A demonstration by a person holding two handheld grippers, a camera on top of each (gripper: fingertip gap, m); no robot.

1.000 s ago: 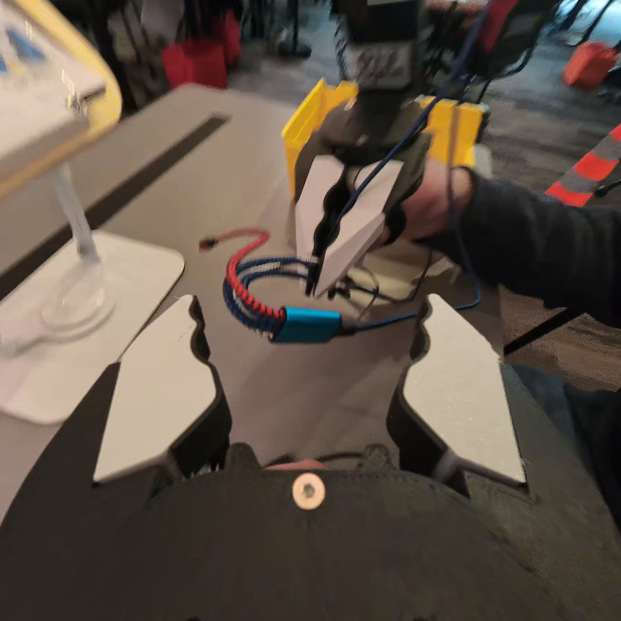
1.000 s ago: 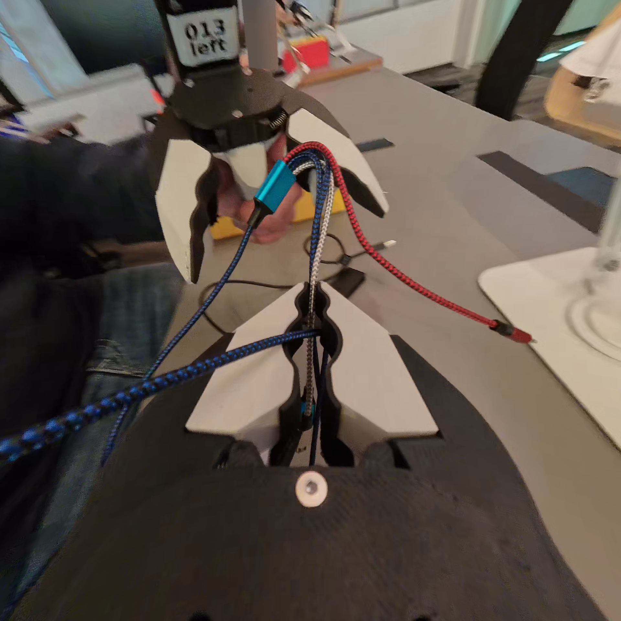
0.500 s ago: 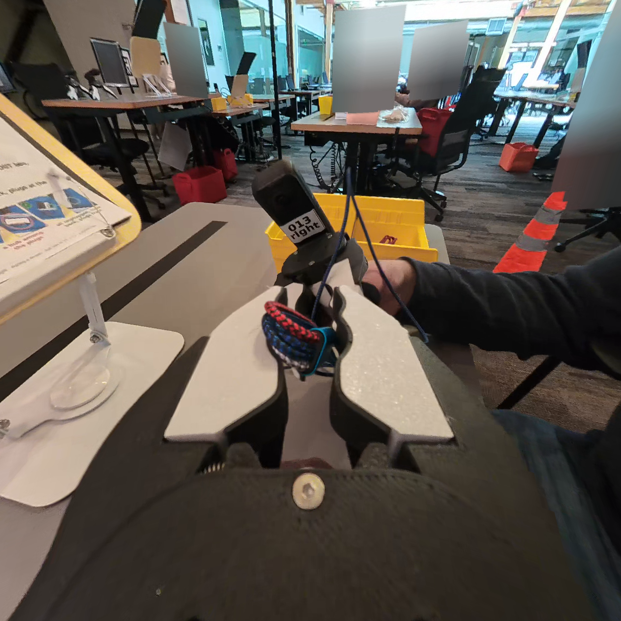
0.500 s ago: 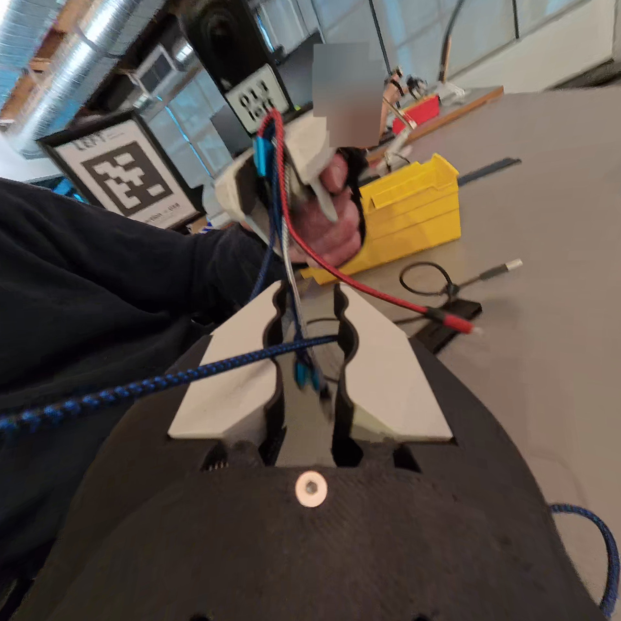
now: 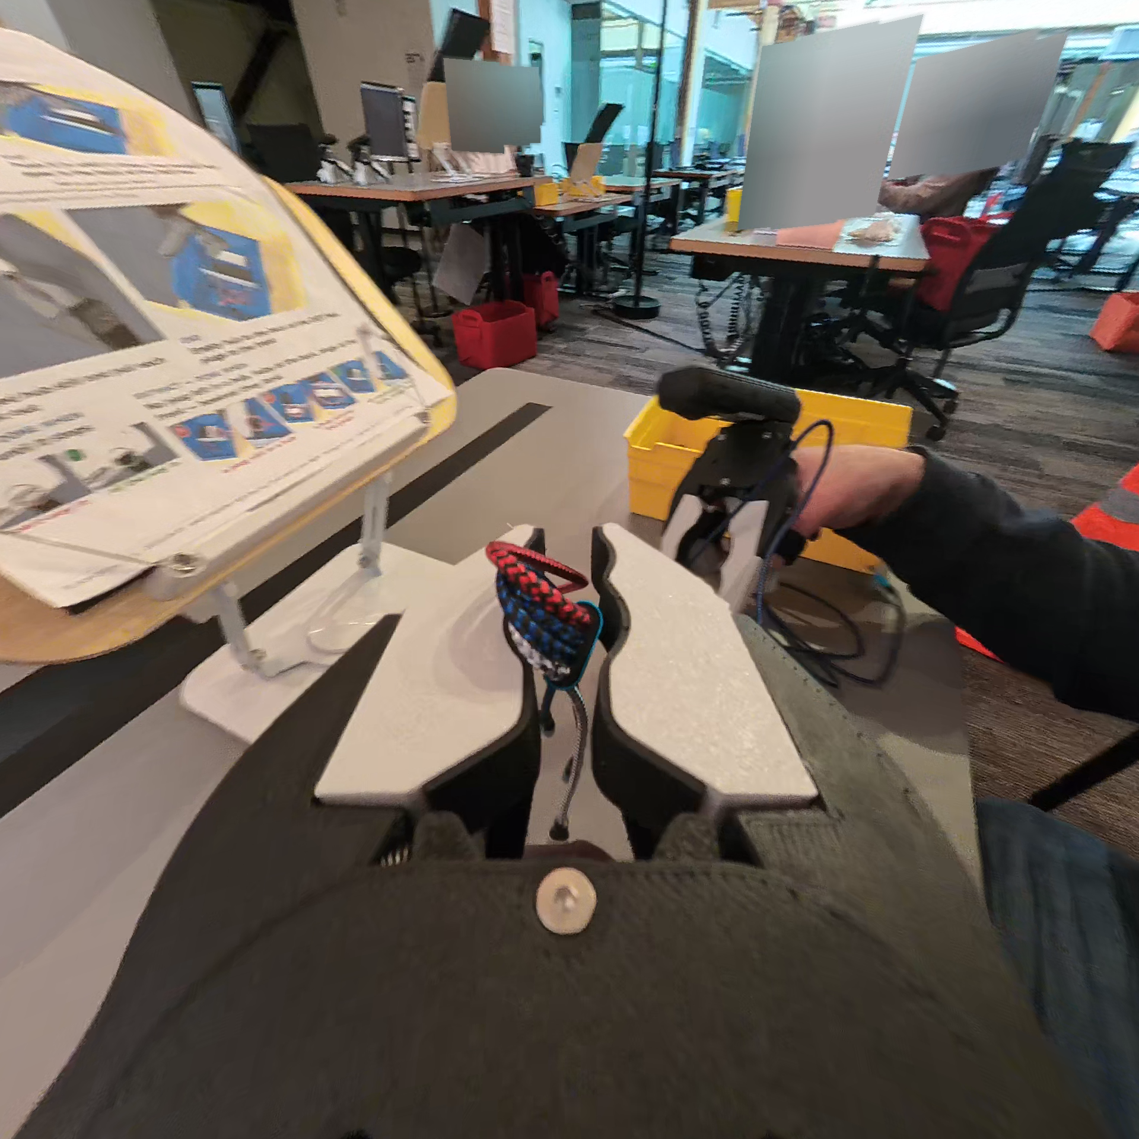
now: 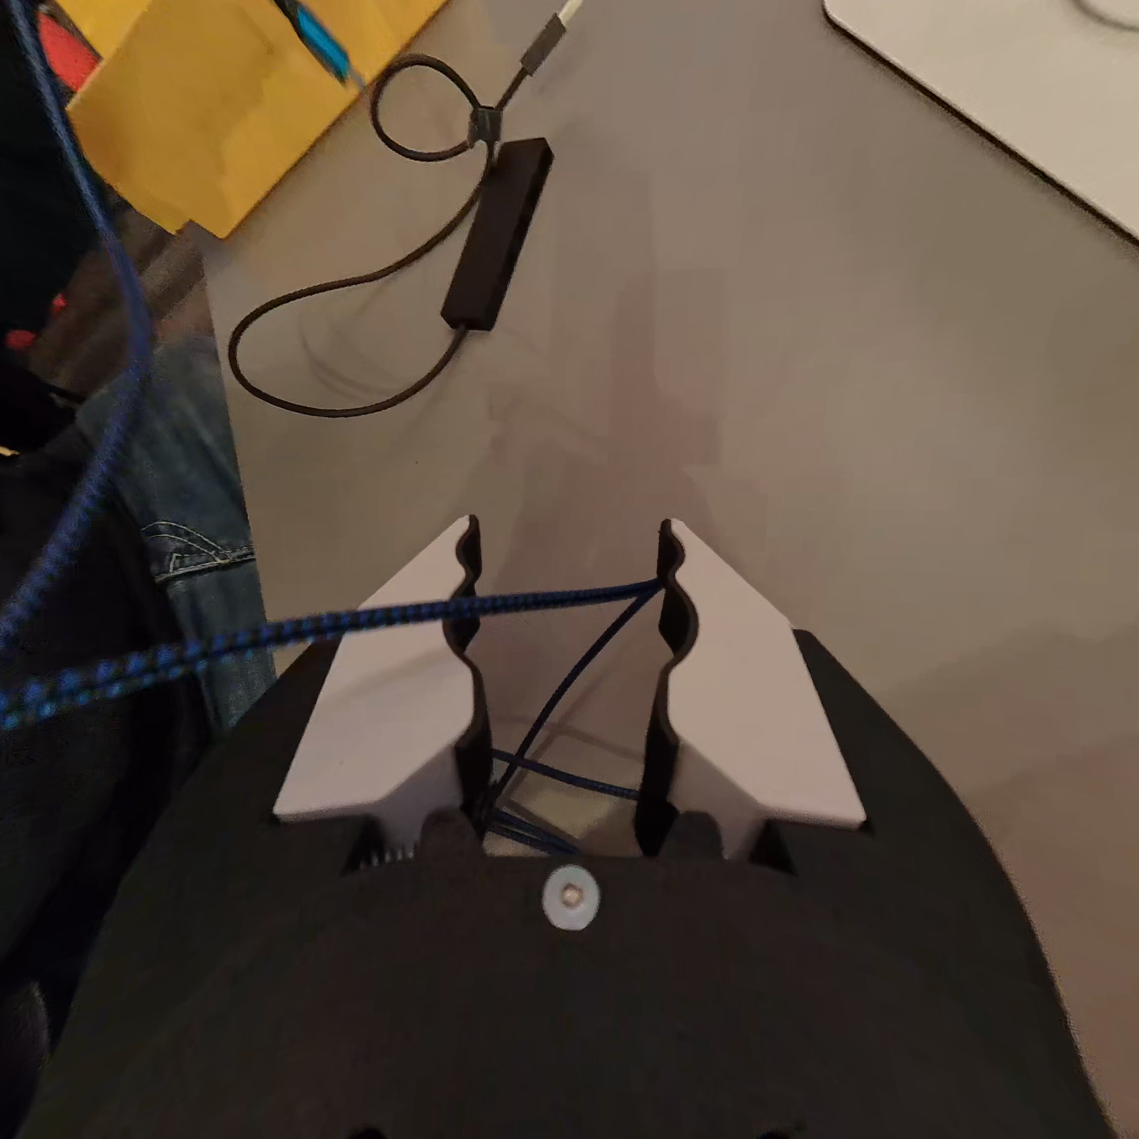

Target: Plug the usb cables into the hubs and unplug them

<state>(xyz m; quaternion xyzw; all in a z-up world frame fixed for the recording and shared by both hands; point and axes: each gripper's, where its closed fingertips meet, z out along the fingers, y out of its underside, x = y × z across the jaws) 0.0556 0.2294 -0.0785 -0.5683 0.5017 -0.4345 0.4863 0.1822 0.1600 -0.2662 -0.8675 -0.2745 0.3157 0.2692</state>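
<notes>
Jaws nearly closed on the left gripper (image 5: 567,555), and a braided cable bundle (image 5: 545,610) with its blue hub is clamped between them. The right gripper (image 6: 567,530) is held apart, a blue cable (image 6: 382,613) draped across. A black hub (image 6: 499,231) is seen far left on the table (image 6: 801,308).

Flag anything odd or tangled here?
Yes. A blue braided cable is draped across the open right gripper, snagged on one finger rather than gripped. The left gripper clamps the bundled red-blue cables.
</notes>
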